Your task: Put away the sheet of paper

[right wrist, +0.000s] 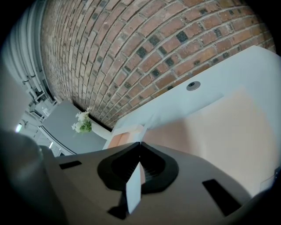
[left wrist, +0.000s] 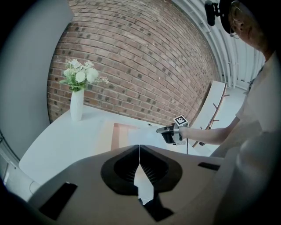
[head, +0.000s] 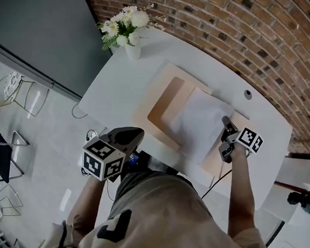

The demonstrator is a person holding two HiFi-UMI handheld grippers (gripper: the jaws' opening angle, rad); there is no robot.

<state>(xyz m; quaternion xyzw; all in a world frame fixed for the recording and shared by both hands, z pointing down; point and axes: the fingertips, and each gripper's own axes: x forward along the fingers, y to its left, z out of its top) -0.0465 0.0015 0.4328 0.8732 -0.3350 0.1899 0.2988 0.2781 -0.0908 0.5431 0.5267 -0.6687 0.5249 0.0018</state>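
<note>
Right gripper (head: pixel 226 123) at the right edge of the sheet of paper (head: pixel 198 124), jaws pinching that edge; the right gripper view shows a thin white strip caught between them. The sheet lies over the right part of an open tan folder (head: pixel 165 103) on the white desk (head: pixel 115 90). Left gripper (head: pixel 131 136) is held off the desk's near edge, close to the person's body, jaws pressed together at the tips with nothing between them. Vase of flowers (head: pixel 130 46) stands at the desk's far left corner, well apart from the folder. Brick wall (head: pixel 234 25) behind.
</note>
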